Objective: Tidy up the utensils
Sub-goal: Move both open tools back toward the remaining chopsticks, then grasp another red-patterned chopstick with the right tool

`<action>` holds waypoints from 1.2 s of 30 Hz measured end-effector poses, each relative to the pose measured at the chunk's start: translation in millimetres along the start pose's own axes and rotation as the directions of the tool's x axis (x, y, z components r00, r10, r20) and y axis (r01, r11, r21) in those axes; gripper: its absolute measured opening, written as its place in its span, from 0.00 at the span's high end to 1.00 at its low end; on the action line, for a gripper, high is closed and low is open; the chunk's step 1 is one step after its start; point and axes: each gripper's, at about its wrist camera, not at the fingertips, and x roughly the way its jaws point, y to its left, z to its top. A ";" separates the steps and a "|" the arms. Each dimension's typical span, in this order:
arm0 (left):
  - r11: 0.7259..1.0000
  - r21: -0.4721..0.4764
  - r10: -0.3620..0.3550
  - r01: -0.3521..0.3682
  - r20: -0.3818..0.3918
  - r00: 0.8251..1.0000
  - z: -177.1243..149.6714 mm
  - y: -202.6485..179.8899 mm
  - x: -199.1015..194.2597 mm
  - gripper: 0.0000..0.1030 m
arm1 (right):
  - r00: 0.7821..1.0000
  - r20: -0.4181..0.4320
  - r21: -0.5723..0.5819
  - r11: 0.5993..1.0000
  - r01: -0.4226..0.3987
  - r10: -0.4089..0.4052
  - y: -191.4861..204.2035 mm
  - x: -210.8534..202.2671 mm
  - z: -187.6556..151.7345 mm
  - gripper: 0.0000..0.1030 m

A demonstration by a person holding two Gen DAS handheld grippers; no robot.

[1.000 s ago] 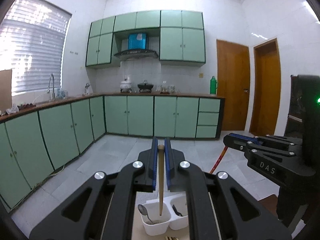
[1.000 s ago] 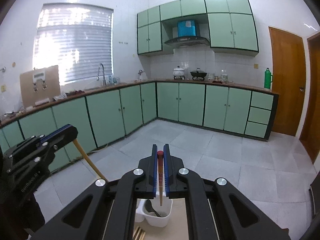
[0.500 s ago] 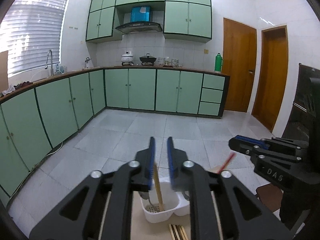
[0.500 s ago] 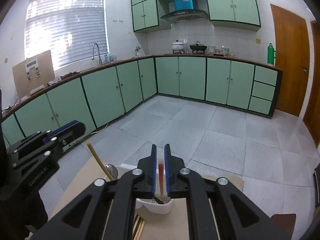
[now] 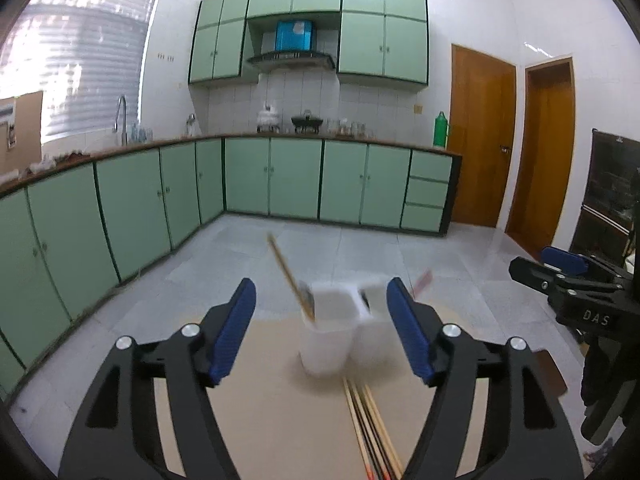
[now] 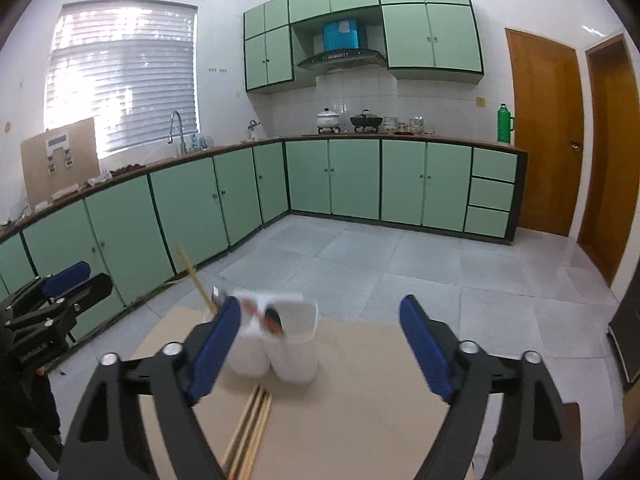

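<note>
A white two-compartment utensil holder (image 5: 344, 328) (image 6: 280, 344) stands on a tan table (image 5: 272, 416) (image 6: 360, 420). A light wooden chopstick (image 5: 290, 276) (image 6: 196, 280) leans out of its left compartment. A red-tipped chopstick (image 5: 422, 280) (image 6: 260, 314) lies in the right compartment. Several loose chopsticks (image 5: 370, 428) (image 6: 250, 428) lie on the table in front of the holder. My left gripper (image 5: 322, 328) is open and empty, just behind the holder. My right gripper (image 6: 320, 344) is open and empty too, with the holder at its left finger.
The table's far edge runs just behind the holder, with grey tiled floor beyond. Green kitchen cabinets (image 5: 280, 180) line the left and back walls. The right gripper's body (image 5: 580, 300) shows at the right of the left view; the left gripper's body (image 6: 52, 300) at the left of the right view.
Both grippers opened and let go of their chopsticks, which now stand in the holder. Both grippers pulled back from above the holder toward me.
</note>
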 end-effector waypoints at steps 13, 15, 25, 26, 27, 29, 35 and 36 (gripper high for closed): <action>0.998 0.028 0.061 -0.055 -0.313 0.948 -144.3 12.6 -8.2 0.30 | 0.970 -0.242 0.040 0.999 -0.002 0.012 28.9 -12.5 -152.1 0.20; 0.998 0.026 0.069 -0.063 -0.356 0.932 -163.3 16.1 -6.6 0.30 | 0.962 -0.273 0.015 1.000 0.005 -0.001 37.6 -10.8 -170.7 0.23; 0.996 0.030 0.089 -0.084 -0.456 0.885 -200.5 22.1 -4.7 0.30 | 0.906 -0.422 0.029 0.999 -0.023 0.033 60.6 2.6 -219.2 0.34; 0.996 0.031 0.091 -0.086 -0.461 0.883 -202.3 21.3 -4.2 0.30 | 0.905 -0.424 0.021 1.000 -0.023 0.030 63.1 3.7 -218.5 0.34; 0.996 0.031 0.091 -0.086 -0.465 0.881 -204.1 20.6 -3.8 0.30 | 0.904 -0.426 0.009 1.000 -0.021 0.023 65.3 4.1 -218.1 0.34; 0.996 0.032 0.089 -0.084 -0.472 0.877 -208.9 19.6 -4.0 0.30 | 0.901 -0.434 -0.009 1.000 -0.014 0.009 68.7 6.8 -217.8 0.34; 0.996 0.031 0.084 -0.079 -0.480 0.873 -210.1 18.1 -2.9 0.29 | 0.899 -0.436 -0.037 0.999 0.031 -0.044 65.6 7.5 -218.1 0.35; 0.996 0.027 0.084 -0.081 -0.480 0.873 -209.5 18.1 -2.4 0.28 | 0.899 -0.435 -0.030 0.999 0.045 -0.054 61.4 8.2 -217.3 0.35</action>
